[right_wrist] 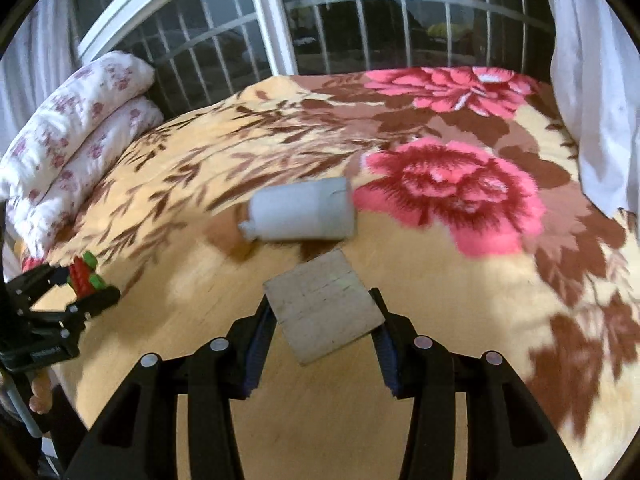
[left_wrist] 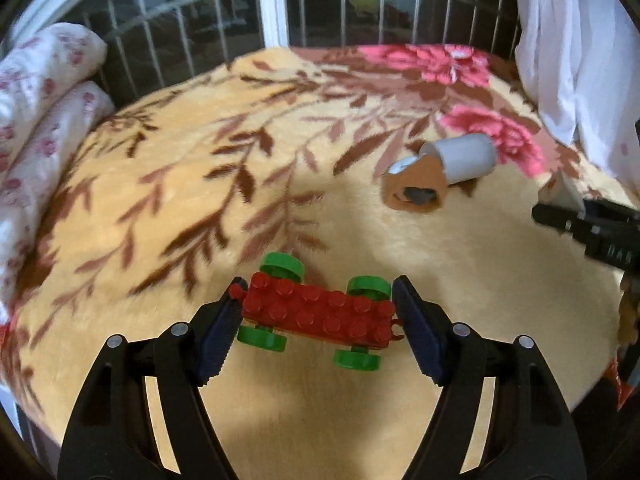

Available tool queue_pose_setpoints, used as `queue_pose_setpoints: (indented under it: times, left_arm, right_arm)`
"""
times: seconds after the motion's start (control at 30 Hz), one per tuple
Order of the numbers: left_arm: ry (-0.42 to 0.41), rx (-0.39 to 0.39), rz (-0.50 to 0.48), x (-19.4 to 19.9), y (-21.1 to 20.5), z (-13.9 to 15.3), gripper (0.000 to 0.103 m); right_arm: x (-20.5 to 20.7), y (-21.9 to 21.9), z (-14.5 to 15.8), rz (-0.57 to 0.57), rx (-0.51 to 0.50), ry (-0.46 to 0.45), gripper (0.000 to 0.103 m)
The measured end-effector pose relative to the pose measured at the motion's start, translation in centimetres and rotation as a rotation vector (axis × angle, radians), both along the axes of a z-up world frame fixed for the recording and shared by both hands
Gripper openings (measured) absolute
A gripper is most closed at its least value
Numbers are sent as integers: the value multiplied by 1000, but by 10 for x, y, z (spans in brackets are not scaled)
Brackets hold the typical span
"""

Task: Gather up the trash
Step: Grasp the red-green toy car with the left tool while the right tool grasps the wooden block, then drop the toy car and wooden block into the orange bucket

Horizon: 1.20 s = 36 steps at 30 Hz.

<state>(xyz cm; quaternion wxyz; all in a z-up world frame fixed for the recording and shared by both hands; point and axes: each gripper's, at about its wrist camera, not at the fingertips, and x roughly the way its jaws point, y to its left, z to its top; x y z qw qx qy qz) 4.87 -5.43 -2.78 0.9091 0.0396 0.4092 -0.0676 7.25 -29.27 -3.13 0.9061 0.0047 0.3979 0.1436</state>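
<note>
Item 1. Left gripper [left_wrist: 318, 312], nearest the left wrist lens: black arms with blue ribbed pads [left_wrist: 218, 332], clamped end to end on a red brick toy car [left_wrist: 320, 314] with four green wheels [left_wrist: 282, 266]. In the right wrist view this gripper [right_wrist: 82, 284] appeared at the far left, the toy car [right_wrist: 82, 274] between its tips.

Item 2. Right gripper [right_wrist: 324, 320], nearest the right wrist lens: jaws closed on opposite edges of a flat grey cardboard square [right_wrist: 324, 306], held tilted above the bedding. In the left wrist view only its black tip [left_wrist: 560, 220] entered from the right edge, a pale sliver of the square [left_wrist: 566, 194] just showing.

Item 3. Surface: a plush cream blanket [left_wrist: 200, 168] printed with brown leaves and pink flowers, covering a bed. Two rolled white floral quilts [left_wrist: 44, 92] lay along its left side; a white curtain [left_wrist: 576, 52] hung at the right; a barred window [left_wrist: 200, 12] stood behind.

Item 4. Trash on the blanket, mid-right, well apart from the left gripper: a white cylindrical container [left_wrist: 466, 158] on its side, touching a torn brown paper piece [left_wrist: 416, 192]. The right wrist view showed the container [right_wrist: 300, 210] just beyond the cardboard, blurred; the brown piece could not be made out there.

Item 5. Open blanket lay between the two grippers and along the near edge.
</note>
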Motion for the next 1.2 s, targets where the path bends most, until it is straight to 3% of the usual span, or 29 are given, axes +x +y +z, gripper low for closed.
queue_pose_setpoints:
  times: [0.17,0.47,0.77,0.97,1.2]
  left_arm:
    - [-65,-9,6,-48,-6,12,72]
    - [-53,-55,-66,-123,-17,3,72]
    - [12,-57,-169,-189,-24,-26,72]
    - [141,-55,-199,-205,-24,-69,72]
    - [235,-48,-207,-213,-29,-104,72]
  right_arm:
    - [-59,10,16,24,5,-57,46]
    - [-166,22,20,87,-11,-99,46]
    - [-236,25,-18,123,-44,-26,46]
    - [-258,27,-61,134,-40,87,46]
    - [-270,32,-101,144,-80,177,46]
